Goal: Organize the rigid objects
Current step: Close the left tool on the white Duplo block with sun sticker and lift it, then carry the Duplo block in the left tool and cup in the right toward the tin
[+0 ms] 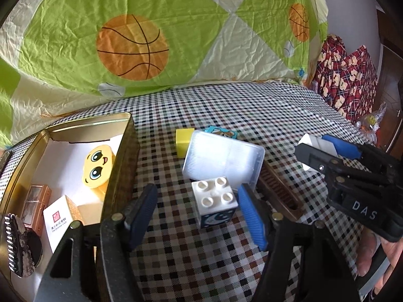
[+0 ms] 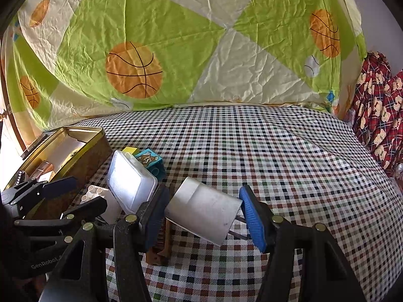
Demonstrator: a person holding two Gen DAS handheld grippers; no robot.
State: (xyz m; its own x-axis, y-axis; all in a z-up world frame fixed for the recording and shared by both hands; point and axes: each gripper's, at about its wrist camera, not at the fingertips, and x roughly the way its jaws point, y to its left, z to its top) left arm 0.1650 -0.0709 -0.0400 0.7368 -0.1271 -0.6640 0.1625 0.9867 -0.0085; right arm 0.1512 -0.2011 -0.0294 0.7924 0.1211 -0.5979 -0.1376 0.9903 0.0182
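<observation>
My left gripper [image 1: 199, 214] is open around a white-and-navy toy brick [image 1: 215, 202] standing on the checked cloth, its right pad close to the brick. My right gripper [image 2: 201, 214] is shut on a white rectangular block [image 2: 204, 214] and holds it above the cloth; it also shows in the left wrist view [image 1: 317, 146]. A clear plastic box [image 1: 223, 158] lies behind the brick, with a yellow block [image 1: 183, 142] and a turquoise picture brick [image 2: 148, 162] beyond. A brown comb [image 1: 279, 193] lies to the right of the box.
An open gold tin [image 1: 121, 156] at the left holds a yellow face toy [image 1: 99, 166], a white card box [image 1: 60, 219], a small brown case and a dark clip. A basketball-print quilt [image 1: 131, 47] rises behind. Red patterned fabric [image 2: 377, 115] lies at the right.
</observation>
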